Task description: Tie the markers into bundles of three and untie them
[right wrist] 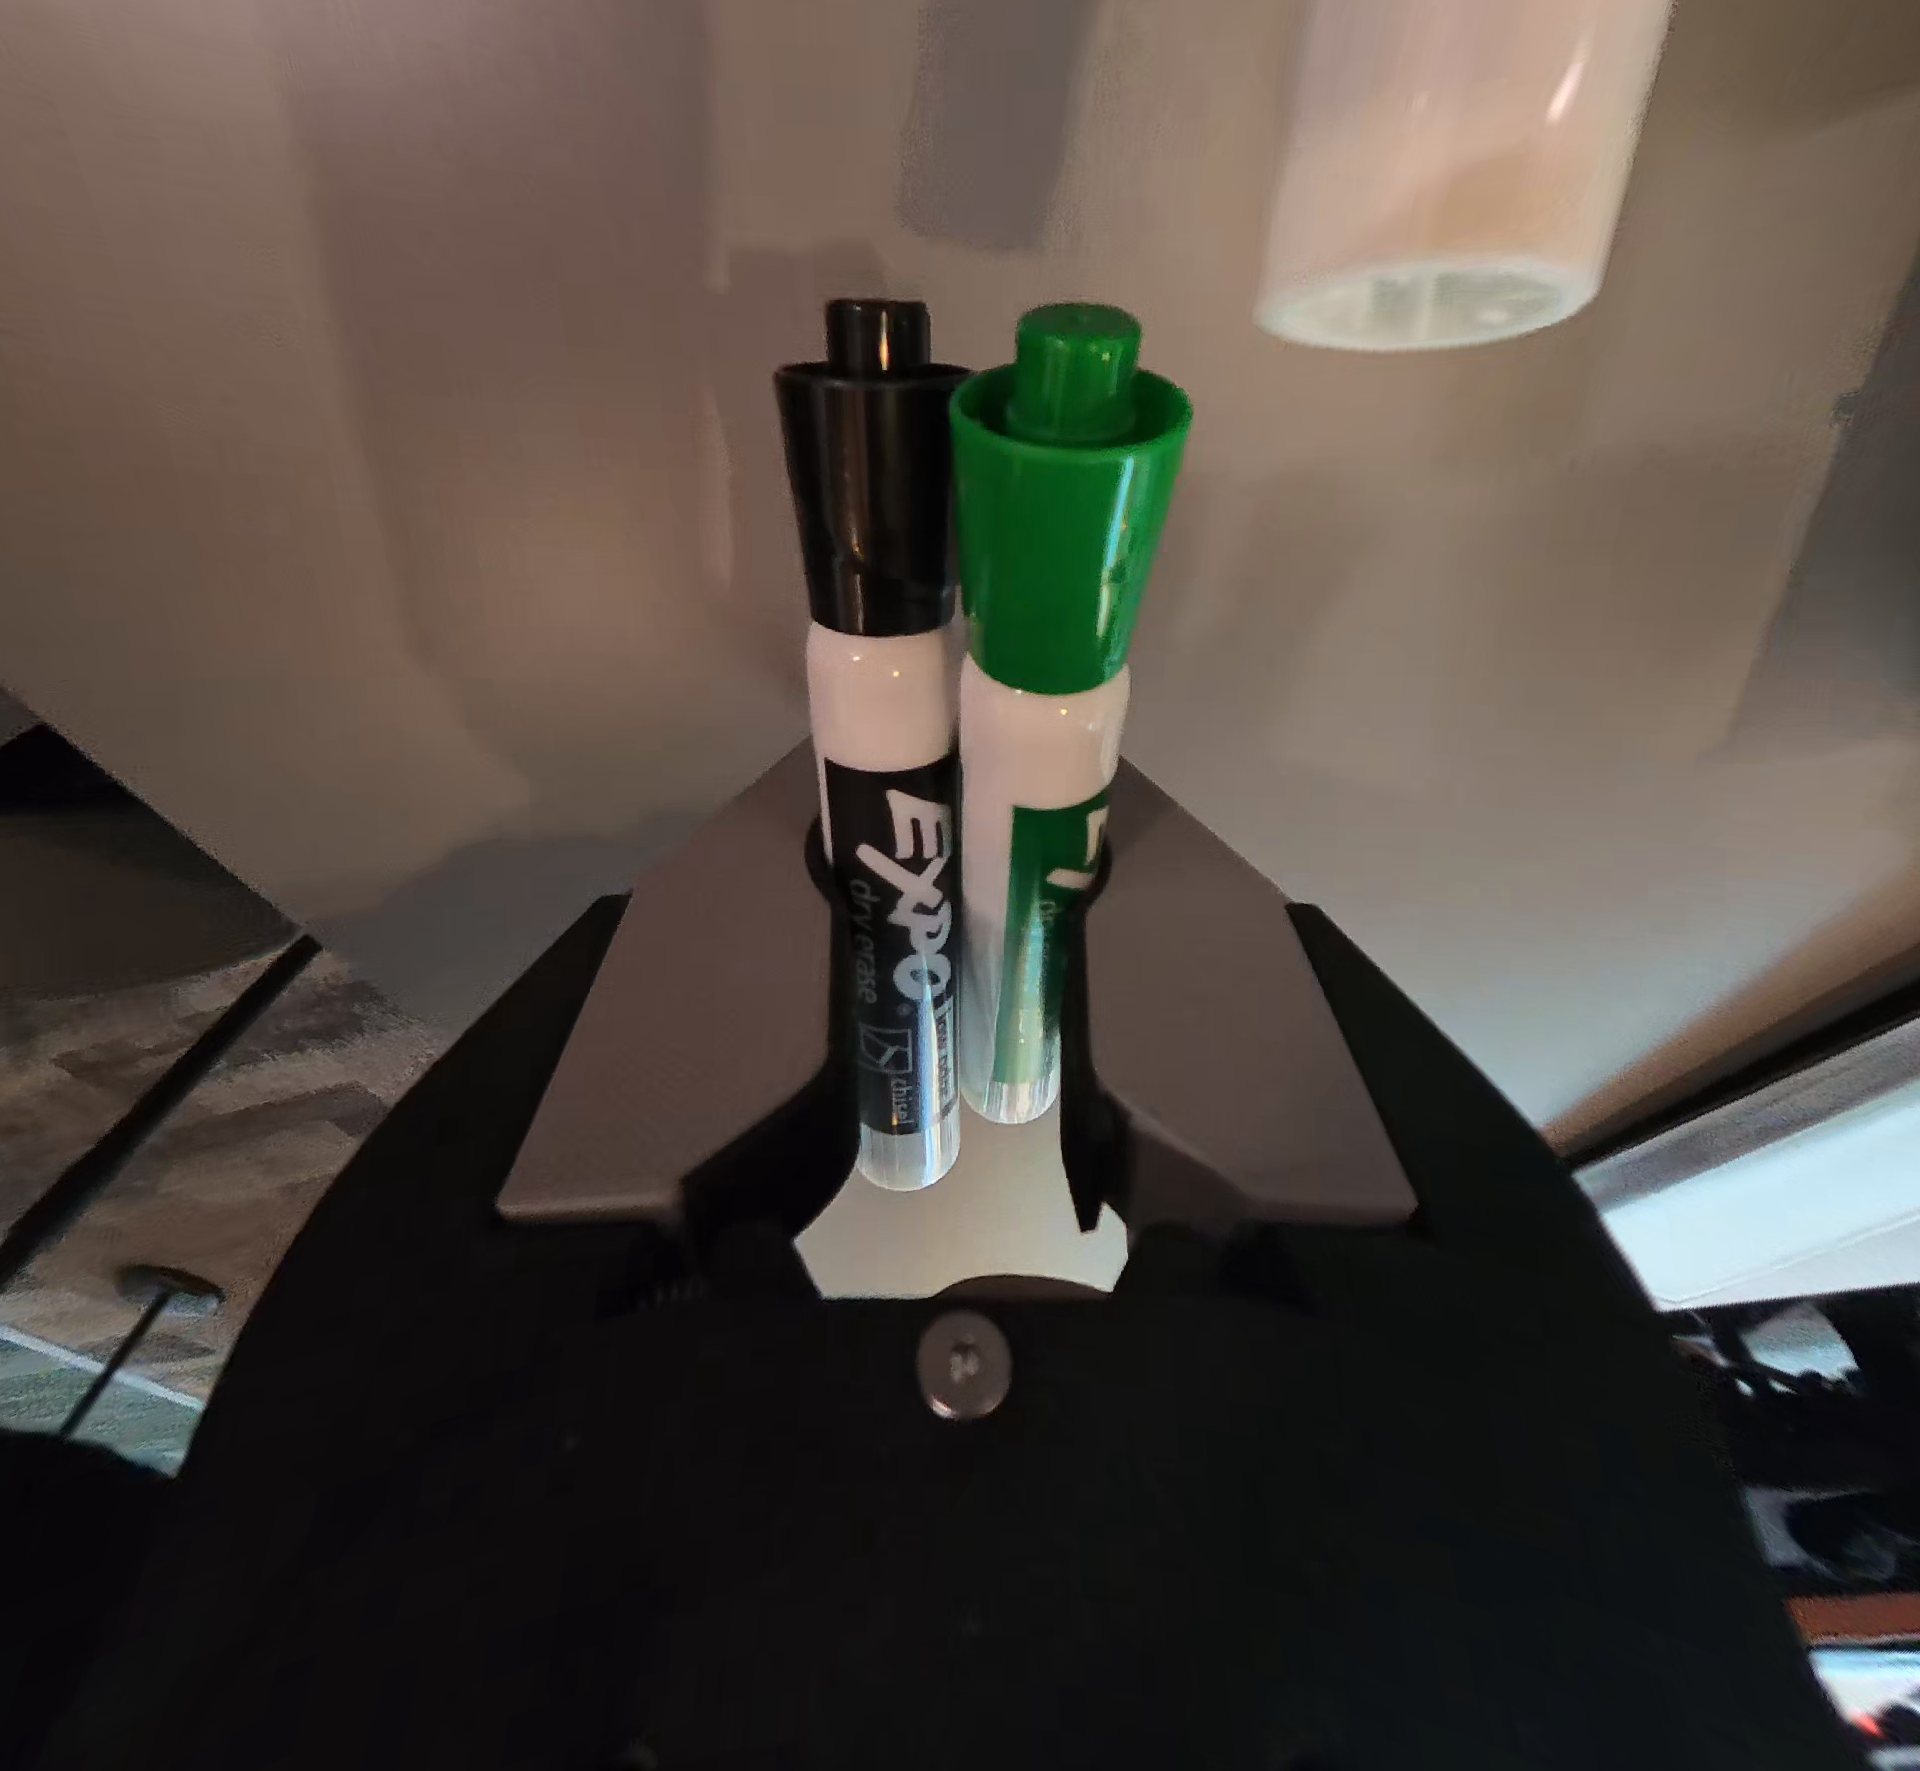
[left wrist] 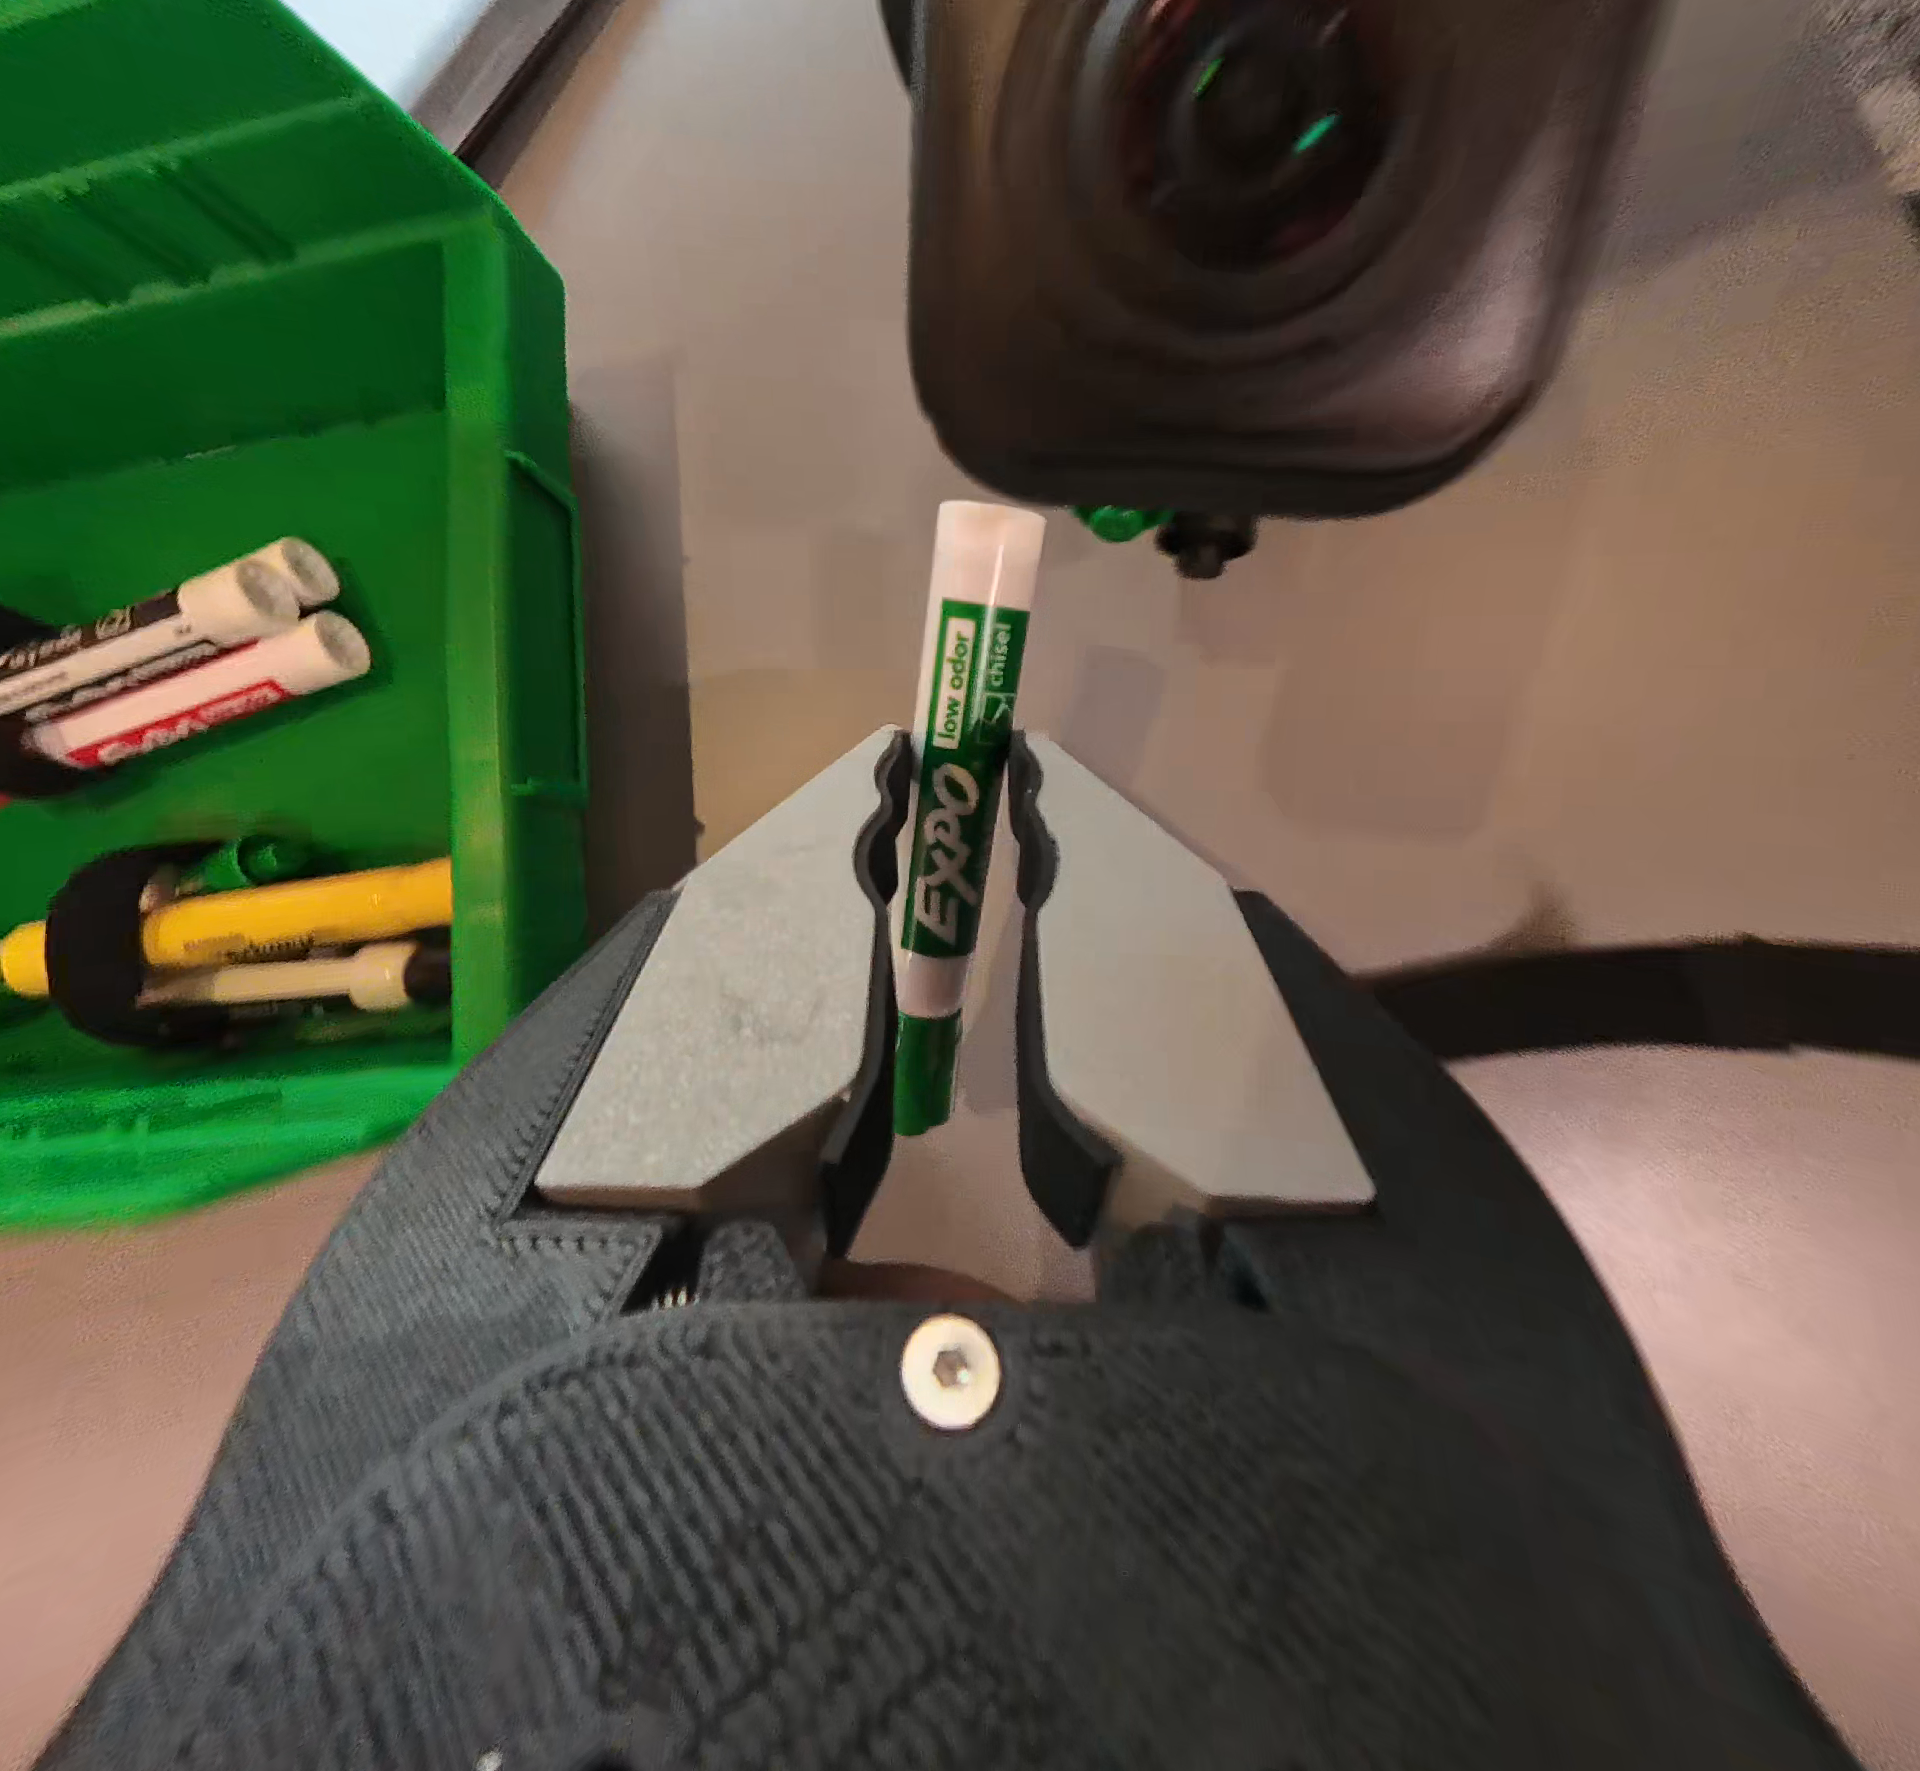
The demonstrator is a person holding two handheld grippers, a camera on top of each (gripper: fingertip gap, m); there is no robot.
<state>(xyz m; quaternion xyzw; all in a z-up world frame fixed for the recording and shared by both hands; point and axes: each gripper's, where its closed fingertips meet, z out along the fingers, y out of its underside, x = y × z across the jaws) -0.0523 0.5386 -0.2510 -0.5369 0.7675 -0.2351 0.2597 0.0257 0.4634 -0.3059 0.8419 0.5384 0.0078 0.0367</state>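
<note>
- The step looks like bringing a third marker to a pair. The left claw pinches one green marker by its barrel; slide it in parallel, ends level with the others.
- The right claw clamps a black marker and a green-capped marker side by side, caps pointing forward.
- The claws face each other above the worktop; a black strap lies there, just beside a green bin holding tied bundles.

Green bin, green-labelled white marker, black-capped marker
</note>
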